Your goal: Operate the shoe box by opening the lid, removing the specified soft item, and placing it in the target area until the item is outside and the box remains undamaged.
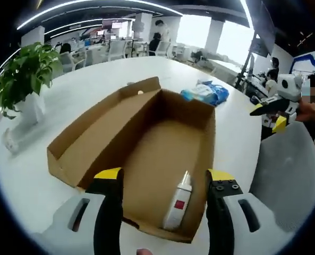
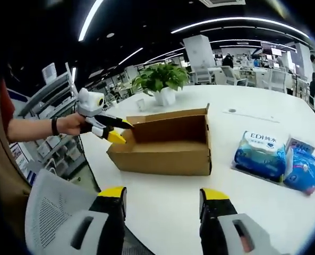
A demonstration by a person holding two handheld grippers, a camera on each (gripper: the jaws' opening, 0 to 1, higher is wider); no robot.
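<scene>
An open brown cardboard shoe box (image 1: 146, 138) lies on the white table, its lid folded out to the left. A small white bottle with a red label (image 1: 178, 204) rests in the box's near right corner. My left gripper (image 1: 165, 178) stands open just above the box's near end, jaws either side of the bottle. In the right gripper view the same box (image 2: 165, 146) sits ahead, with the left gripper (image 2: 117, 130) at its left end. My right gripper (image 2: 162, 199) is open over bare table, short of the box. Two blue soft tissue packs (image 2: 263, 154) lie right of the box.
A potted green plant (image 1: 24, 79) in a white pot stands at the table's left; it appears behind the box (image 2: 162, 79) in the right gripper view. A grey mesh chair (image 1: 290, 170) sits by the table edge. Desks, chairs and people fill the office beyond.
</scene>
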